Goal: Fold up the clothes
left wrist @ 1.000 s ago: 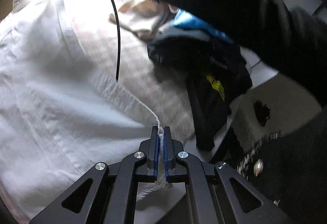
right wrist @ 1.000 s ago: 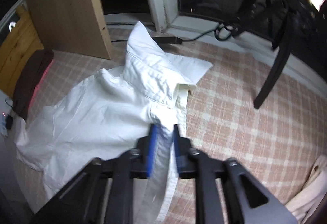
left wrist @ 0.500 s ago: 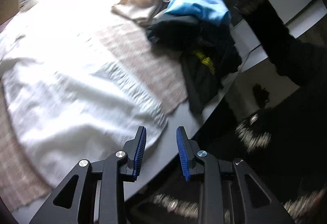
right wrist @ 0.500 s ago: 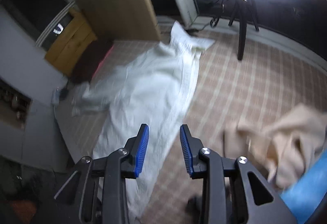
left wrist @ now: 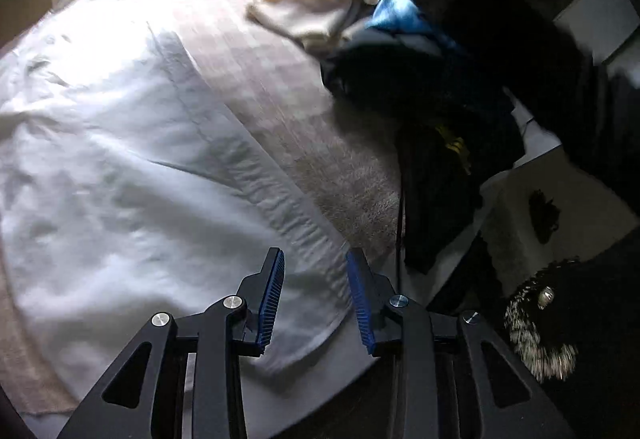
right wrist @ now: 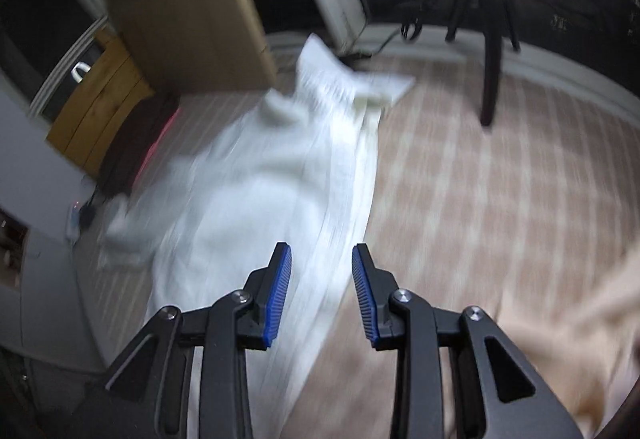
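A white shirt (left wrist: pixel 120 167) lies spread flat on the plaid-covered table (left wrist: pixel 280 87). My left gripper (left wrist: pixel 314 254) hovers open over the shirt's near hem and button strip, with nothing pinched between its blue pads. In the right wrist view the same white shirt (right wrist: pixel 260 191) stretches away from me, its collar (right wrist: pixel 332 79) at the far end. My right gripper (right wrist: pixel 320 249) is open above the shirt's front edge, apart from the cloth. That view is blurred by motion.
A pile of clothes sits right of the shirt: a beige garment (left wrist: pixel 304 11), a blue one (left wrist: pixel 400 11), a black one (left wrist: pixel 440 127). A dark sleeve (left wrist: pixel 500 11) reaches over it. A tripod leg (right wrist: pixel 490 79), wooden board (right wrist: pixel 188 7) and beige cloth (right wrist: pixel 560 339) border the table.
Both grippers opened and let go of the shirt's edge, then drew back from it. The shirt now lies flat, and the right gripper sits farther from the collar.
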`<state>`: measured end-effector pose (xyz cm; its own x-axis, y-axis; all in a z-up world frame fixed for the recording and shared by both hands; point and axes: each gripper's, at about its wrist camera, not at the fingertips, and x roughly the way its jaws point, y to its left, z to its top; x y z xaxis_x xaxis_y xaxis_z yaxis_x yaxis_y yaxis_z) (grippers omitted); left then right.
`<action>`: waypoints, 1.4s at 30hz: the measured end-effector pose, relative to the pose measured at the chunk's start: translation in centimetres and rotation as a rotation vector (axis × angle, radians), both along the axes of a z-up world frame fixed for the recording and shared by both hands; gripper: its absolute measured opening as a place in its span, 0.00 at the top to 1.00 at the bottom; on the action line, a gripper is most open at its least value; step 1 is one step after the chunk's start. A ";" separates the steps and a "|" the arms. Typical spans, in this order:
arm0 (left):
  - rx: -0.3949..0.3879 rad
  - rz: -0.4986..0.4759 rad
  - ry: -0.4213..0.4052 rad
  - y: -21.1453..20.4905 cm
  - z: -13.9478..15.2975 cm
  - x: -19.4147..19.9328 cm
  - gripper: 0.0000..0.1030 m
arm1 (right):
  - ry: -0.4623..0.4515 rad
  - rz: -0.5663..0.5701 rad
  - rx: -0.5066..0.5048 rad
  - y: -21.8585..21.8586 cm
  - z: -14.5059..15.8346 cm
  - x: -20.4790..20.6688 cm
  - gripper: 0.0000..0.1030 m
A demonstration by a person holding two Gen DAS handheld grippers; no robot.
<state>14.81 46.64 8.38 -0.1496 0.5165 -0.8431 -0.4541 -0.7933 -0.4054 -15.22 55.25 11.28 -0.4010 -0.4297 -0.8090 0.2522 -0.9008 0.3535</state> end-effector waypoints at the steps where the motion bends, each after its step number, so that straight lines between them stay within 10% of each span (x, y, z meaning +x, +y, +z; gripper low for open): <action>1: 0.001 0.000 -0.012 0.3 -0.3 0.0 0.70 | 0.006 -0.011 -0.008 -0.2 -0.5 -1.9 0.69; 11: -0.019 0.042 -0.107 -1.9 -1.3 2.2 0.70 | 0.017 0.075 0.011 -4.0 -4.3 -10.6 0.59; 19: -0.076 -0.062 -0.067 2.4 -2.0 3.4 0.59 | 0.107 0.102 0.050 -3.7 -3.2 -9.6 0.92; 25: -0.130 -0.102 0.009 3.1 -2.2 3.9 0.61 | 0.116 0.109 0.058 -3.1 -2.9 -9.4 0.93; 28: -0.126 -0.065 -0.013 1.8 -2.5 3.4 0.99 | 0.121 0.110 0.054 -2.9 -2.9 -9.4 0.94; 37: -0.013 0.037 -0.047 -2.1 -0.4 2.9 1.00 | 0.117 0.118 -0.013 -2.5 -2.8 -9.3 0.97; 42: -0.065 0.063 -0.056 -1.7 -0.9 2.5 0.83 | 0.028 0.099 0.017 -2.2 -4.1 -10.1 0.52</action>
